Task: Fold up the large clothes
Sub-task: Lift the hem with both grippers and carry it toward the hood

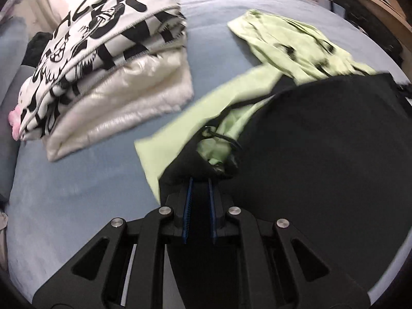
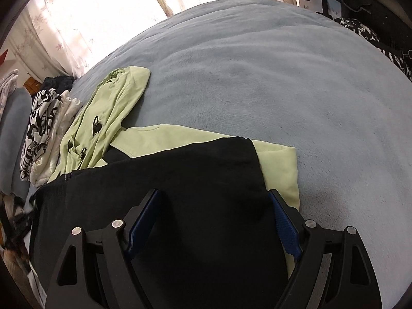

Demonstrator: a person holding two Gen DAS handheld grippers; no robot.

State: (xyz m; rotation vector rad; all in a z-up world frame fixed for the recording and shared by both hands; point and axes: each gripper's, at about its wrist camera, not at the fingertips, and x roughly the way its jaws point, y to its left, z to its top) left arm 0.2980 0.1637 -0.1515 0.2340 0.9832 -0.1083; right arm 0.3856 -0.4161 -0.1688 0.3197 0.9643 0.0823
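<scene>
Left gripper (image 1: 200, 180): clenched on black garment (image 1: 322, 154) edge | Right gripper (image 2: 213, 206): spread wide, black garment beneath, ungrasped | Green jacket (image 2: 108, 118): under the black, on bed (image 2: 257, 77) | Far left: folded stack (image 1: 103, 64)

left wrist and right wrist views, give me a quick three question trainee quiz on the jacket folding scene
1. True or false: the left gripper is shut on the black and light green jacket.
2. The right gripper is: A) open above the jacket's black fabric, B) clamped on the white padded garment, C) out of view.
3. What lies on top of the white padded garment?

Key: 1. true; 2. A; 3. a folded black-and-white patterned garment, on the grey-blue fleece blanket.
</scene>
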